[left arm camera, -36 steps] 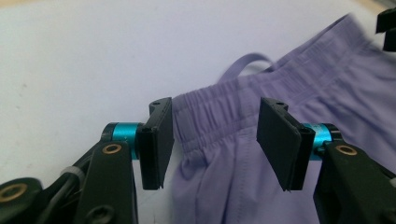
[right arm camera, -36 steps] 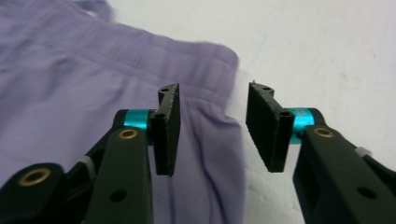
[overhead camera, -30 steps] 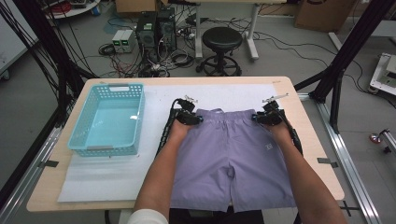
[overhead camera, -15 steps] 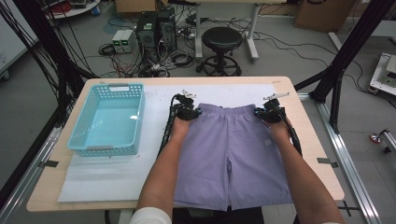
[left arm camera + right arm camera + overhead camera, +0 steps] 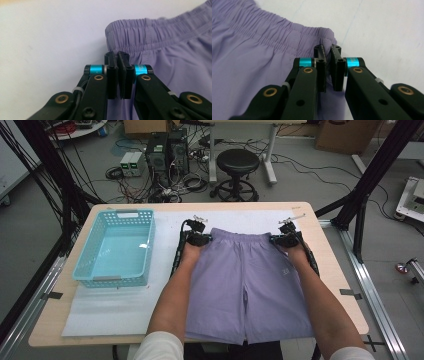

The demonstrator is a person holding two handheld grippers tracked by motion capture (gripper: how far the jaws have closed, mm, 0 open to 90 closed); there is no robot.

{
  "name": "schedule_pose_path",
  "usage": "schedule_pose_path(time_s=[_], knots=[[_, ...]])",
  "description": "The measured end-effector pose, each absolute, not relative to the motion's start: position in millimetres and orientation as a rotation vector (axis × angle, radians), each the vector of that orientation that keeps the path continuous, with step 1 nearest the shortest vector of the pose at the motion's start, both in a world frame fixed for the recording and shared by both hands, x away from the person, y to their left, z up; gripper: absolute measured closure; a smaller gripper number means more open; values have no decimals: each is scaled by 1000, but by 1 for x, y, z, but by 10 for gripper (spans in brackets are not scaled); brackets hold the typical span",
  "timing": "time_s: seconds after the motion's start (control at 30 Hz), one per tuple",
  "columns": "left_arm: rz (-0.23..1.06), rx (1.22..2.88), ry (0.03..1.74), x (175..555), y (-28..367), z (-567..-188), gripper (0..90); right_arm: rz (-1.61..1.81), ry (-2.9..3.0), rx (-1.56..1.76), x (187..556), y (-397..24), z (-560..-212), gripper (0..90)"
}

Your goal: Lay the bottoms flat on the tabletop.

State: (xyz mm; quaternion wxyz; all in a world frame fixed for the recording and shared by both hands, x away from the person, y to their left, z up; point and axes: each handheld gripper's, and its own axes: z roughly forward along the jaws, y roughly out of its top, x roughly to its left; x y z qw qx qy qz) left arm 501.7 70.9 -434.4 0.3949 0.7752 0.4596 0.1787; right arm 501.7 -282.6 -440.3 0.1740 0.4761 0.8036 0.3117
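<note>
- While the flat-spread lilac cloth shorts with a gathered elastic waistband (image 5: 247,285) lie smoothed on the white mat (image 5: 115,305) in the high view, the left gripper (image 5: 199,239) and right gripper (image 5: 286,240) each sit at one far waistband corner; judged from this, the laying-out is done and the fold or lift has not begun, and the turquoise perforated plastic basket (image 5: 85,272), off to the outer side of the left jaws, holds nothing
- Along the left gripper view, the jaws have just been closing and now stand pressed together on the waistband's corner edge, with the rest of the shorts running off to their right and bare mat to their left
- Along the right gripper view, the jaws have just been closing too and pinch the corner cloth with a thin fold between the pads (image 5: 321,67); the shorts spread to their left, mat to their right
- Both corners look secured, so what is left, I judge, is carrying the waistband toward the hem and later the basket
</note>
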Motion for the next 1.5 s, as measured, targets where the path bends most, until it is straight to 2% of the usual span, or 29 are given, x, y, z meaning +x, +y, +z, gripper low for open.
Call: schedule_pose_path(time_s=[0.27, 0.43, 0.47, 0.53, 0.57, 0.7, 0.8, 0.93, 1.0, 1.1, 1.3, 1.4, 1.5], knots=[[534, 1892, 1157, 520, 86, -420, 864, 981, 2175, 1251, 524, -273, -421, 863], [572, 1840, 1150, 525, 83, -418, 853, 982, 2136, 1272, 533, -265, -426, 849], [580, 1838, 1165, 525, 81, -418, 824, 973, 2129, 1301, 533, -263, -429, 807], [566, 1801, 1213, 526, 82, -418, 633, 978, 2114, 1363, 534, -263, -433, 613], [573, 1807, 1218, 525, 83, -418, 598, 1009, 2102, 1389, 534, -266, -433, 572], [582, 1773, 1254, 517, 95, -415, 563, 1063, 2089, 1388, 524, -278, -423, 556], [549, 1761, 1260, 505, 105, -413, 563, 1084, 2091, 1406, 516, -291, -411, 574], [517, 1746, 1228, 489, 112, -408, 557, 1081, 2120, 1399, 503, -303, -397, 676], [504, 1740, 1212, 483, 114, -408, 557, 1044, 2190, 1378, 497, -305, -395, 698], [481, 1741, 1196, 474, 119, -407, 550, 978, 2285, 1370, 491, -303, -401, 700], [446, 1758, 1176, 458, 127, -412, 551, 821, 2350, 1381, 475, -295, -434, 714], [427, 1756, 1176, 450, 134, -417, 551, 840, 2310, 1356, 469, -296, -445, 860], [393, 1780, 1179, 445, 139, -420, 546, 765, 2255, 1337, 467, -298, -442, 896]])
